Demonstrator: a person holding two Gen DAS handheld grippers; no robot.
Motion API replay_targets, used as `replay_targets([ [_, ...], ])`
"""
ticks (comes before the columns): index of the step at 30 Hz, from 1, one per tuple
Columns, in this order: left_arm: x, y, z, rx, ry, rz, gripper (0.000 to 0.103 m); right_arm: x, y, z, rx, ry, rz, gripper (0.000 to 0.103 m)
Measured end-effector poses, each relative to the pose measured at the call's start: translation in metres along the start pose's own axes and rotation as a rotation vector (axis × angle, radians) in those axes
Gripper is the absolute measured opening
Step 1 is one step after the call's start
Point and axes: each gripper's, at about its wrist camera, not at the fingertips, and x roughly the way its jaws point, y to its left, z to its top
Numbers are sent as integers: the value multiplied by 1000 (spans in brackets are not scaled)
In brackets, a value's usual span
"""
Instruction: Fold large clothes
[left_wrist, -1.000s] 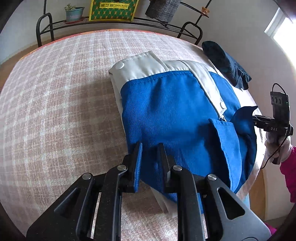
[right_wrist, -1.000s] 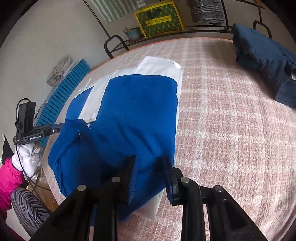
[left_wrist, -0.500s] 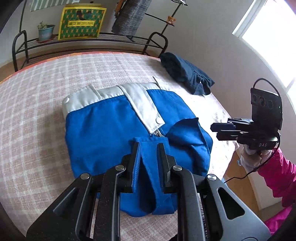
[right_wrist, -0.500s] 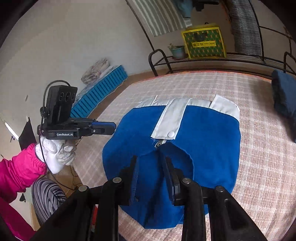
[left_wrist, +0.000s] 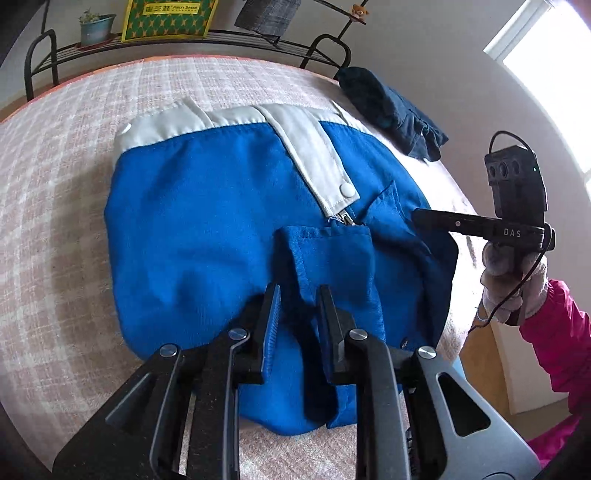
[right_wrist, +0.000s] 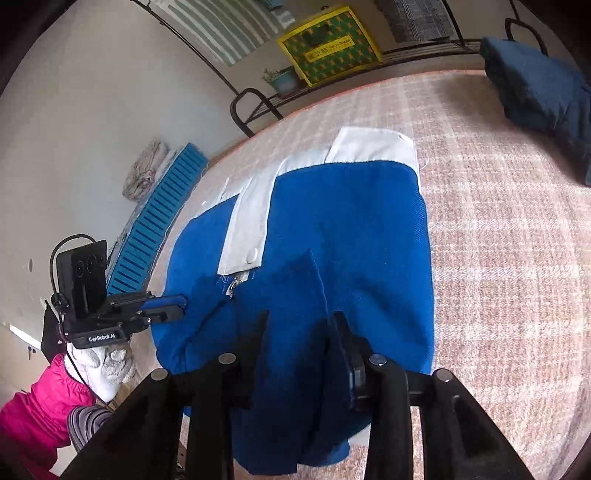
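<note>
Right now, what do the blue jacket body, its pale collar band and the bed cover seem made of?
Blue jacket body: matte woven cloth, fine ribbed twill visible, likely cotton blend. Pale collar band: smoother fabric, slight sheen, topstitched. Bed cover: coarse woven plaid, nubby.

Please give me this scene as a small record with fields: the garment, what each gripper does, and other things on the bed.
garment: blue jacket with white collar band, partly folded, lying on the checked bed cover
left gripper: fingers close around a raised blue fold
right gripper: fingers close around a raised blue fold
snap button: on the white placket, above the zipper
other clothing: dark navy garment at the far bed edge, apart from the jacket
background: metal rack with potted plant
</note>
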Motion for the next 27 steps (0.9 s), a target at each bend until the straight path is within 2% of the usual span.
replay_targets([
  [2, -19, 8, 0, -25, -50, 16, 55, -20, 2, -3, -42, -49, -29, 54],
  [4, -39, 23, -1, -81, -113, 15, 62, -38, 2, -5, -89, -111, -100, 63],
  [6, -54, 43, -1, -168, -164, -2, 63, -50, -2, -2, -104, -170, -138, 85],
  [7, -60, 54, -1, -216, -188, -9, 63, -54, -6, 1, -101, -199, -150, 86],
  [9, -71, 75, 3, -299, -235, -21, 63, -61, -10, 10, -91, -236, -181, 83],
  [11, -77, 89, 10, -336, -263, -20, 62, -61, -9, 22, -86, -237, -164, 79],
  [13, -81, 96, 19, -342, -293, -19, 61, -56, -11, 38, -80, -223, -129, 67],
  [16, -77, 96, 39, -315, -310, -33, 42, -40, -7, 54, -91, -179, -116, 53],
  [17, -71, 95, 47, -298, -297, -30, 36, -30, -4, 59, -103, -163, -122, 48],
  [19, -53, 90, 61, -271, -264, -8, 31, -14, 2, 69, -131, -132, -137, 45],
  [23, -13, 75, 78, -168, -173, 63, 31, 21, 11, 81, -212, -59, -192, 43],
  [25, 8, 76, 76, -148, -113, 85, 31, 37, 7, 80, -214, -14, -199, 43],
  [27, 21, 81, 69, -150, -104, 94, 31, 51, -3, 74, -202, 16, -201, 38],
])
